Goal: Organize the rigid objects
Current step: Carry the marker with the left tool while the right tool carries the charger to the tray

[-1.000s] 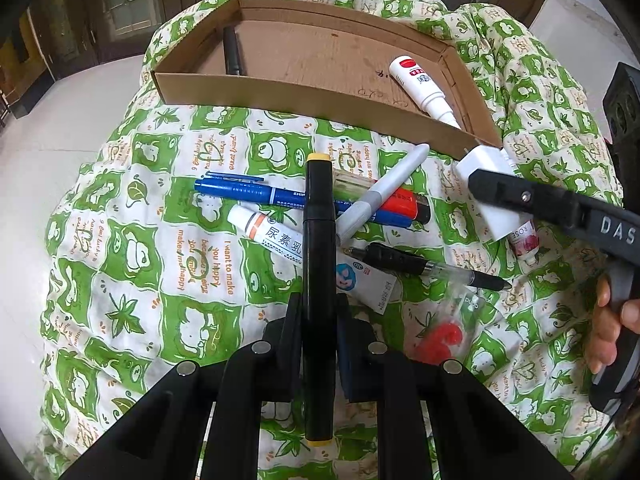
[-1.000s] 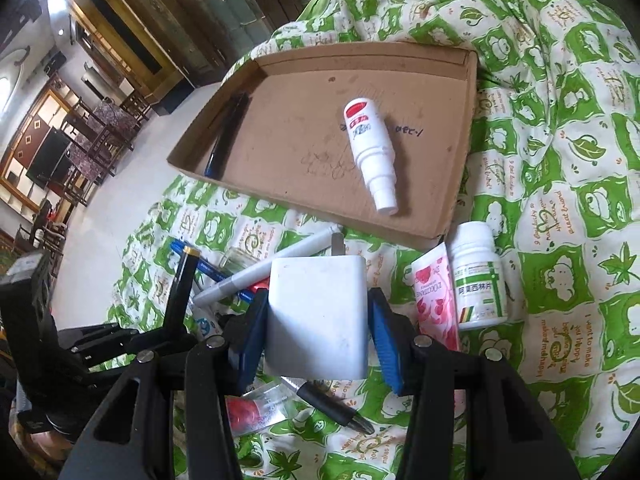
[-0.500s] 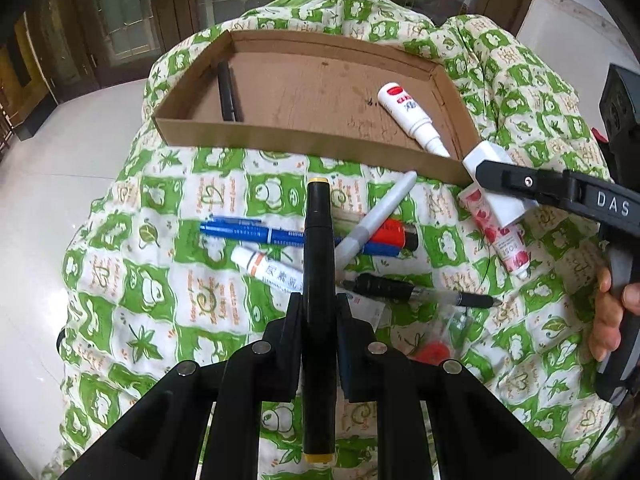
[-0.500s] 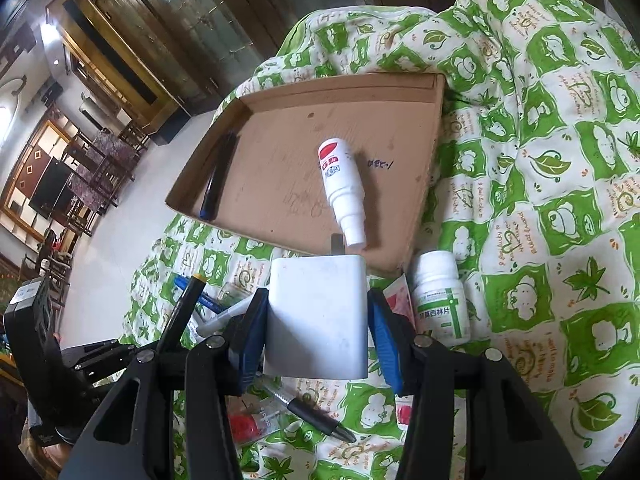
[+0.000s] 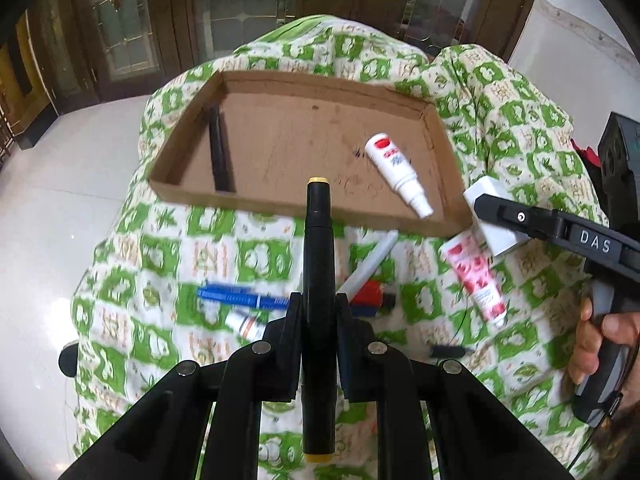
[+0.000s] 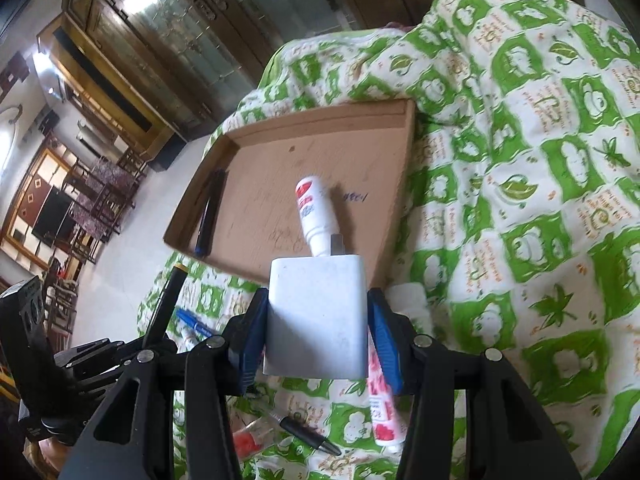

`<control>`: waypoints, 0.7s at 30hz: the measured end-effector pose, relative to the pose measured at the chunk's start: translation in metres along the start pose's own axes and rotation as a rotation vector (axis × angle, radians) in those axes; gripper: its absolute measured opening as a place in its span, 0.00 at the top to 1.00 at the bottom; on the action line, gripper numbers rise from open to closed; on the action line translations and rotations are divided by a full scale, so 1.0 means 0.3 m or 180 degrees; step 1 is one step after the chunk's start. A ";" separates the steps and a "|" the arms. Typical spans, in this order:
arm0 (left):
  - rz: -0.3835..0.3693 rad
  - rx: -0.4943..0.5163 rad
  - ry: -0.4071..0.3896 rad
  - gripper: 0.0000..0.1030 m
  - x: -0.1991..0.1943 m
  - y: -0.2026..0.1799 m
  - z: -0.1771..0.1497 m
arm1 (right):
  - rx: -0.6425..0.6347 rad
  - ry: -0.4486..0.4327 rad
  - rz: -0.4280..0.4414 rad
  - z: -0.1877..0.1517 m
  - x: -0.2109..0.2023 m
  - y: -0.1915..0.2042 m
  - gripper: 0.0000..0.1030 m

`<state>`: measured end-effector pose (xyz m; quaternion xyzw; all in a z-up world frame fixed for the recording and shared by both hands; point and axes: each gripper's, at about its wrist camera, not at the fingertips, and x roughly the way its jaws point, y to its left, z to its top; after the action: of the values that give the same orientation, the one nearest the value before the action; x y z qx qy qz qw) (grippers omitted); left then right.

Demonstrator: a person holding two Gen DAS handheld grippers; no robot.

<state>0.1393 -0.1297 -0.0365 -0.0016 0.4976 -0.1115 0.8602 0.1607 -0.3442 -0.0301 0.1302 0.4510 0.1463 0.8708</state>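
Observation:
My left gripper point(image 5: 318, 312) is shut on a black marker point(image 5: 318, 248) with yellow end caps, held above the cloth just short of the cardboard tray point(image 5: 256, 200). My right gripper point(image 6: 318, 334) is shut on a white charger block point(image 6: 318, 320); in the left wrist view the charger block point(image 5: 490, 200) hangs by the tray's near right corner. Inside the tray point(image 6: 384, 216) lie a white spray bottle point(image 5: 396, 170) with a red label and a dark pen point(image 5: 218, 148) along the left wall.
Loose on the green-and-white cloth point(image 5: 132, 280): a blue pen point(image 5: 240, 298), a white marker point(image 5: 370, 266), a red-and-black marker point(image 5: 372, 292), a pink-patterned tube point(image 5: 476, 280), a black pen point(image 6: 304, 432). White floor point(image 5: 48, 208) lies left; dark cabinets stand behind.
Both grippers have risen and moved toward the tray with their objects. The charger block has gone from over the loose pens to the tray's near right corner.

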 end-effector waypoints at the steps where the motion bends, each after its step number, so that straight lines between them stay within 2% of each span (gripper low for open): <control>1: 0.0000 0.0001 -0.0010 0.86 0.000 -0.004 0.011 | 0.0017 -0.0014 0.0000 0.005 -0.004 -0.007 0.54; 11: -0.0029 -0.0097 -0.0028 0.86 0.036 -0.011 0.121 | -0.0019 -0.0146 -0.0046 0.078 -0.015 -0.020 0.54; 16: -0.0150 -0.0346 -0.0077 0.86 0.062 0.007 0.207 | -0.0036 -0.0199 -0.0090 0.139 0.000 -0.043 0.54; 21: -0.0237 -0.0548 -0.0089 0.86 0.116 0.015 0.281 | 0.0052 -0.0132 -0.0065 0.173 0.045 -0.070 0.54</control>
<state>0.2290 -0.1412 -0.0243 -0.0956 0.4928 -0.1002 0.8590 0.2139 -0.3634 -0.0187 0.1357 0.4354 0.1310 0.8803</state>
